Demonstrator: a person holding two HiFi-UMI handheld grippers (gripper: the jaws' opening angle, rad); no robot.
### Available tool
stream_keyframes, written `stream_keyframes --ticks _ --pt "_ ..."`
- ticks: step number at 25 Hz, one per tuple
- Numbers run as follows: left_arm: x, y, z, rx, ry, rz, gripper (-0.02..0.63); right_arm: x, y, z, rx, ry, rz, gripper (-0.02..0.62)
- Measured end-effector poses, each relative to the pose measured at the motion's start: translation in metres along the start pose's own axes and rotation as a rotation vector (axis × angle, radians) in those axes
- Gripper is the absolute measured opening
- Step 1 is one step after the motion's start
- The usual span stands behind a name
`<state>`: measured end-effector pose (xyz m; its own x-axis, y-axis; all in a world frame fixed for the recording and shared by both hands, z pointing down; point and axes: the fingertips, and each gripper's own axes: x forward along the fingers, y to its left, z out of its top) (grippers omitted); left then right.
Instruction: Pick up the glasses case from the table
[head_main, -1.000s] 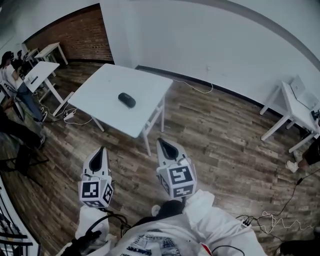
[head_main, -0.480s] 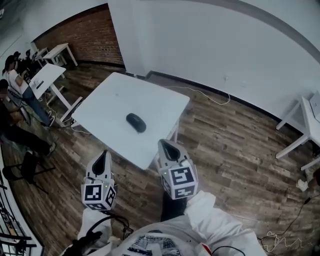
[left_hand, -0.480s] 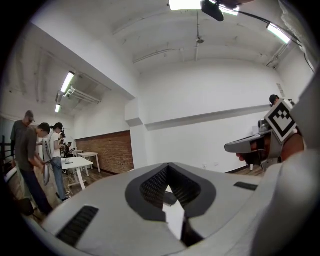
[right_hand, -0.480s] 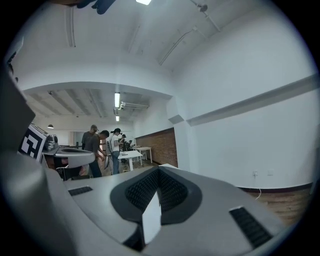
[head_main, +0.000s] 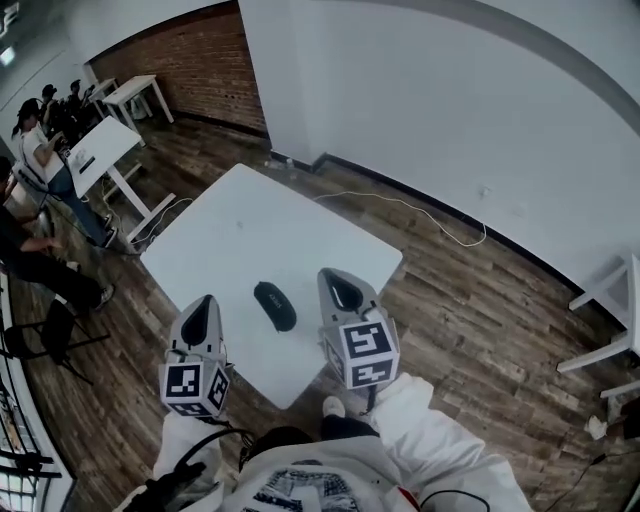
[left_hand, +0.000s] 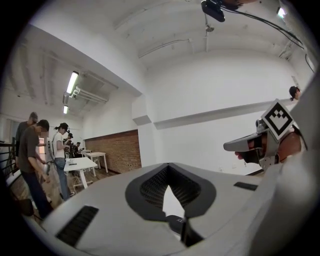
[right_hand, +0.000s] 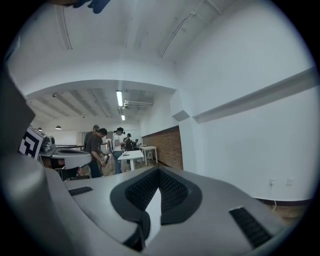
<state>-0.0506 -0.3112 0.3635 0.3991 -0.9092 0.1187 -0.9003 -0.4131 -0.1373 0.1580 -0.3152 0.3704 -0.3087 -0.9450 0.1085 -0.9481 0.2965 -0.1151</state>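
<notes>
The black glasses case (head_main: 275, 305) lies on the near part of the white table (head_main: 260, 225) in the head view. My left gripper (head_main: 205, 303) is just to the left of the case, over the table's near-left edge, jaws shut and empty. To the right of the case my right gripper (head_main: 333, 280) hovers above the tabletop, also shut on nothing. Neither touches the case. The left gripper view (left_hand: 169, 170) and the right gripper view (right_hand: 159, 172) look level across the room over closed jaws; the case is hidden in both.
Several people stand by white desks (head_main: 95, 145) at the far left, in front of a brick wall (head_main: 200, 55). A black chair (head_main: 45, 330) is at the left, a cable (head_main: 420, 208) runs over the wooden floor, and another white desk (head_main: 615, 300) shows at the right edge.
The table and case have come much closer in the head view. Both grippers have advanced to flank the case and remain shut.
</notes>
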Motion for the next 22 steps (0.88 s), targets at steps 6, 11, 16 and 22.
stream_keyframes --ticks 6,11,16,22 --pt "0.022 0.024 -0.011 -0.008 0.045 0.04 0.021 0.045 0.013 -0.025 0.044 0.094 0.078 -0.003" --pt "0.028 0.042 -0.028 -0.027 0.079 0.057 0.021 0.068 0.03 -0.053 0.061 0.189 0.119 0.005" --pt "0.031 0.05 -0.042 -0.041 0.099 0.044 0.021 0.085 0.043 -0.072 0.054 0.262 0.146 0.02" --pt "0.035 0.061 -0.055 -0.061 0.12 0.037 0.021 0.101 0.057 -0.1 0.122 0.358 0.164 0.211"
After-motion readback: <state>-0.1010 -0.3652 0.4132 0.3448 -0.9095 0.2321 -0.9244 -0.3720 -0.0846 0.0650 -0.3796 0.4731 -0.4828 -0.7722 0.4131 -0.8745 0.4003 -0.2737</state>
